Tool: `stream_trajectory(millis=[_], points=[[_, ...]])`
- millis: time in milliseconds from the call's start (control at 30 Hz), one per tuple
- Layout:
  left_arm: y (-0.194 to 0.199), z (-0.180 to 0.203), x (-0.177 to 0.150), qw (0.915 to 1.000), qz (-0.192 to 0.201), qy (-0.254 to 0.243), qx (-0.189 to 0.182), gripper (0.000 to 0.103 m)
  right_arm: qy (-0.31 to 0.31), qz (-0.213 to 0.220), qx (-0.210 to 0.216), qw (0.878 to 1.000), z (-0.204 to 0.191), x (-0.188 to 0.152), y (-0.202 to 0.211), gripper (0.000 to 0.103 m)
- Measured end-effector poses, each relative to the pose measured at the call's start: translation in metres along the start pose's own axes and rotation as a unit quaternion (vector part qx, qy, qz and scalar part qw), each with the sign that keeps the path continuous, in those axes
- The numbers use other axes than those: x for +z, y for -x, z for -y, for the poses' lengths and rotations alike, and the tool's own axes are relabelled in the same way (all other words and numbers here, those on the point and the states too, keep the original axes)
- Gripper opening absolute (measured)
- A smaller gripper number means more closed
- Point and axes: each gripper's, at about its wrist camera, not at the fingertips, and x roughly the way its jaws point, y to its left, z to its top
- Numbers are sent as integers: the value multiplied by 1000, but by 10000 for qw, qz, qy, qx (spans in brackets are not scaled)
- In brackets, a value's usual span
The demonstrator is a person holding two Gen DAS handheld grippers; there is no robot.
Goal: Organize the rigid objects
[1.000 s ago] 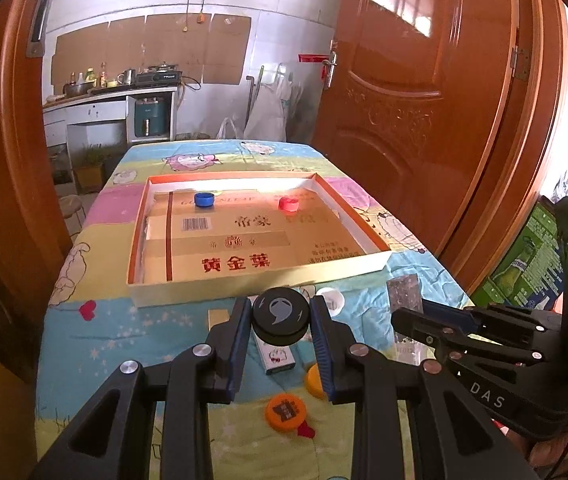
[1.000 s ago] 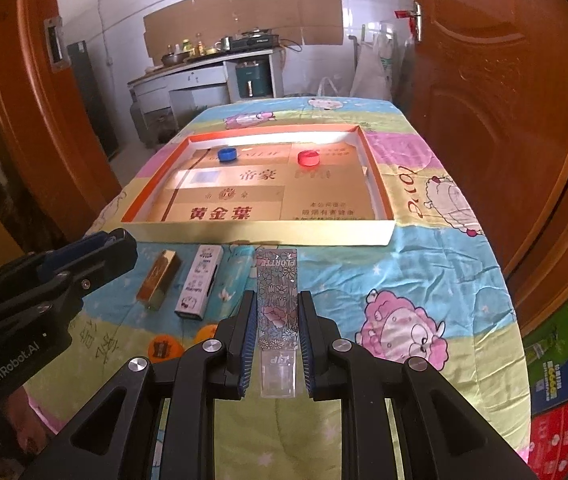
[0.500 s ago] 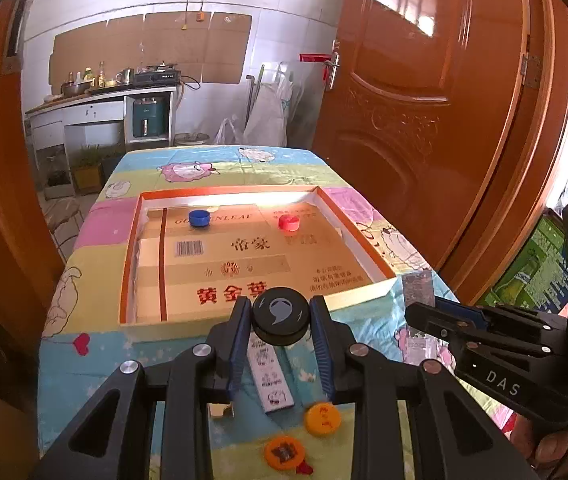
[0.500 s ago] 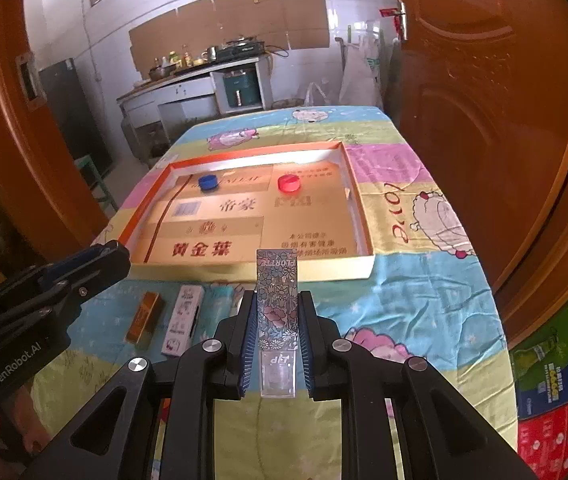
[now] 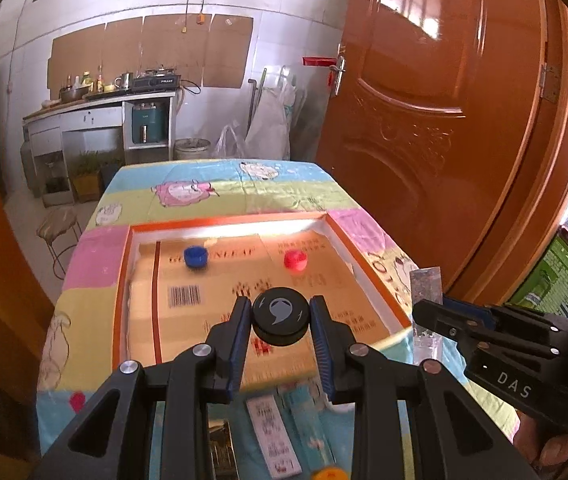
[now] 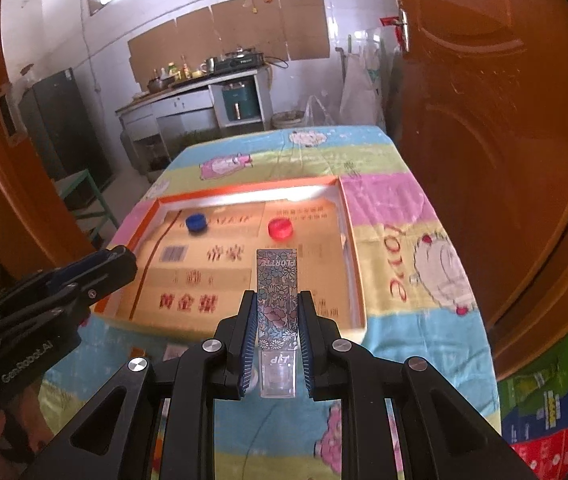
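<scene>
Black cap (image 5: 280, 315) partly hidden between left tongs (image 5: 280, 332)

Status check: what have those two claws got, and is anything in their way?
Left claw shut on black cap. Right claw shut on patterned box. Tray ahead, nothing blocking.

The right gripper (image 6: 275, 344) is clamped on a tall clear box printed with flowers (image 6: 277, 304), held upright above the near edge of a shallow cardboard tray (image 6: 354, 280). In the tray, a blue cap (image 6: 196, 223) and a red cap (image 6: 280, 228) lie apart near the far wall. The left gripper (image 6: 119, 262) reaches in from the left; what it holds, if anything, cannot be made out. The table (image 6: 416, 208) wears a cartoon-print cloth.
</scene>
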Motion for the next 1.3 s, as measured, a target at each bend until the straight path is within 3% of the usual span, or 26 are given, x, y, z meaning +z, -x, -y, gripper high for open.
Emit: stream_trajectory(millis=[567,933,1300], points=[[-53,-8,61,9997,-96,128,192,30,311,211,-136,9992,18,64,-52,20],[-96,-17,75,9988,-353,194,279,30,266,-260,275,9989,32,82,-105,20],[-135,-30,75,9965,-700,365,277,30,410,-600,184,9972,33,83,-141,20]])
